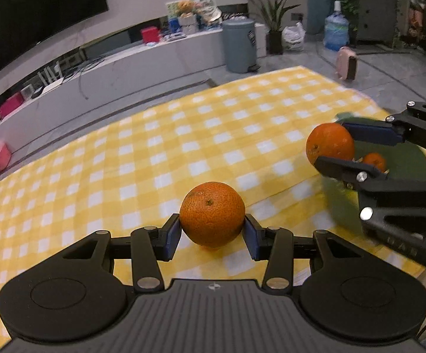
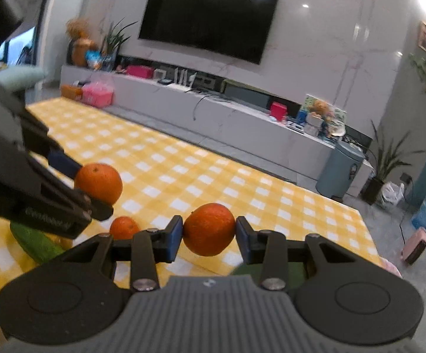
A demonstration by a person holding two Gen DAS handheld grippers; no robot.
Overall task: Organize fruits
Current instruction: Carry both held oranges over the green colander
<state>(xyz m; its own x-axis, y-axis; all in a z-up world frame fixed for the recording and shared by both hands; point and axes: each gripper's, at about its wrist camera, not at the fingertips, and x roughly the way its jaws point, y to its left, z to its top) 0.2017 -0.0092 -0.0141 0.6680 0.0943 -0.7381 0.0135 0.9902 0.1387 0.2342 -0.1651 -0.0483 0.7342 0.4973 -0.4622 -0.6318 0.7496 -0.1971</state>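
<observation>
**Two oranges in the air, one waiting in the bowl**

Two round, pebbly-skinned oranges are being carried at once. Your left gripper is clamping the larger orange between its blue pads, clear above the yellow-and-white checked tablecloth. Your right gripper is squeezing the slightly smaller orange the same way, and in the left wrist view it is hanging over the green bowl.

You are sitting in the transport step: both fruits are gripped and off the cloth, neither is placed yet. A third, small orange is already lying in that bowl (which suggests the bowl is the collecting spot, though I am judging that only from how things lie). The next move is probably calling for one hand at a time: bringing the right fruit down inside the rim and parting the pads, then guiding the left one in.

For room, most of the cloth ahead of you is lying bare, so you are getting free travel there. The tight spot is the bowl itself, sitting near the table's right edge, where both grippers are crowding close together. A green, elongated item beside the small orange is too blurred to identify.
</observation>
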